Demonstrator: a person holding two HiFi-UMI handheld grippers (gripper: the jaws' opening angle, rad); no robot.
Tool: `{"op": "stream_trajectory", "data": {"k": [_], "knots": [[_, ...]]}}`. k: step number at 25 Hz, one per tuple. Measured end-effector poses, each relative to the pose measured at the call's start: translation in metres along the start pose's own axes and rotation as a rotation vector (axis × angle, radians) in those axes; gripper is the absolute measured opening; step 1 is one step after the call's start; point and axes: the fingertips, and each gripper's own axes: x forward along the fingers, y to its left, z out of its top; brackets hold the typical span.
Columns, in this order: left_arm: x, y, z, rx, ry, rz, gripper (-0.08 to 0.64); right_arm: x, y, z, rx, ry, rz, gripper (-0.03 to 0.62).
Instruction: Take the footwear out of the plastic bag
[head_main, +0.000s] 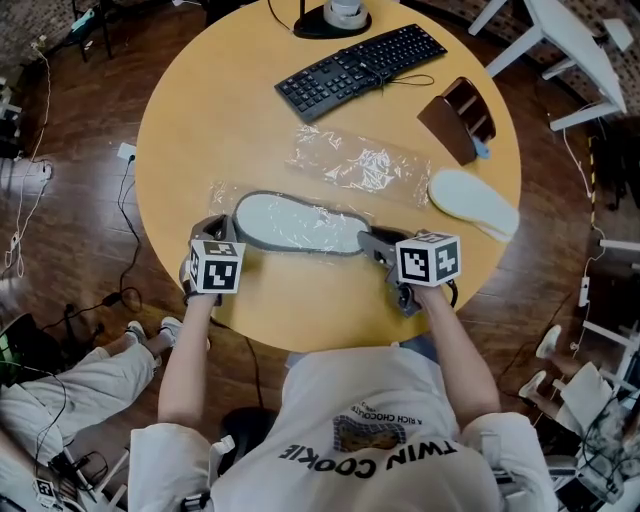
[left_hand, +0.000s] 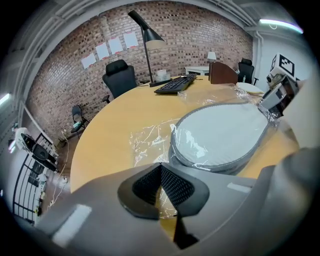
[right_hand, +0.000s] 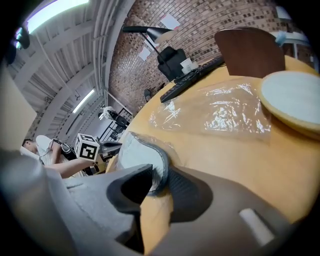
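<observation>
A grey slipper (head_main: 300, 222) lies sole-up inside a clear plastic bag (head_main: 222, 196) at the middle of the round wooden table (head_main: 190, 120). My left gripper (head_main: 224, 232) is at the bag's left end. In the left gripper view its pads meet at the gripper's (left_hand: 160, 187) tips with loose bag film (left_hand: 147, 142) pinched between them, just short of the slipper (left_hand: 220, 132). My right gripper (head_main: 368, 241) is at the slipper's right end. In the right gripper view the gripper (right_hand: 157, 182) has the slipper's (right_hand: 140, 155) bagged rim between its pads, touching both.
A second, empty plastic bag (head_main: 360, 162) lies behind the slipper. A cream slipper (head_main: 473, 203) rests near the table's right edge. Further back are a black keyboard (head_main: 360, 68), a brown holder (head_main: 458, 118) and a lamp base (head_main: 335, 18).
</observation>
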Motion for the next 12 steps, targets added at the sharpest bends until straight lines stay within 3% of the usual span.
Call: {"op": "stream_trajectory", "data": {"k": [12], "knots": [[0.002,-0.002,0.0,0.011,0.019,0.035,0.005,-0.018,-0.012,-0.002,-0.001,-0.046,-0.042,0.095]]}}
